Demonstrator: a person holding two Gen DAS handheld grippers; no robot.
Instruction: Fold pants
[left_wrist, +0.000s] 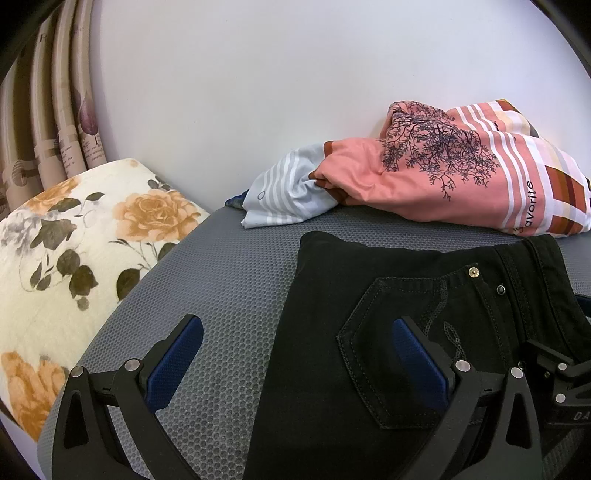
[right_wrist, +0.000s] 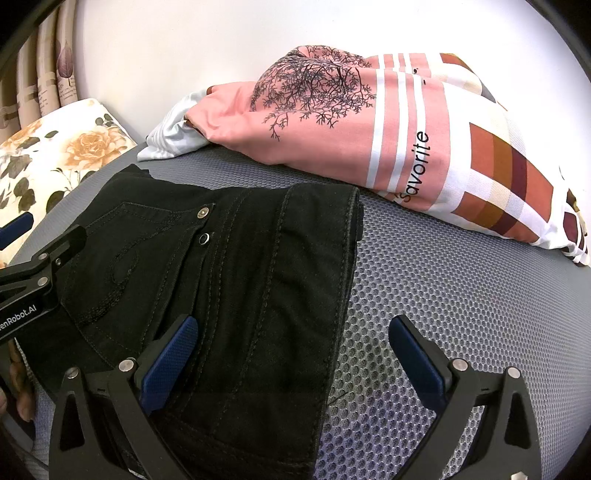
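Note:
Black pants (left_wrist: 332, 295) lie folded into a compact stack on a grey mesh mat (left_wrist: 221, 280), back pocket and rivets facing up. In the right wrist view the same pants (right_wrist: 240, 266) show a folded edge at the top right. My left gripper (left_wrist: 301, 334) is open just above the stack's left edge, one pad over the mat and the other over the pocket. My right gripper (right_wrist: 293, 332) is also open, straddling the stack's right edge. Nothing is pinched between either pair of pads. The left gripper's body (right_wrist: 40, 273) shows at the left of the right wrist view.
A pink patterned pillow (left_wrist: 461, 173) lies behind the pants against the white wall. A floral cushion (left_wrist: 74, 251) sits at the left, with curtains (left_wrist: 55, 110) behind it. Bare mat (right_wrist: 461, 288) stretches to the right of the pants. A hand (right_wrist: 18, 391) shows at the left edge.

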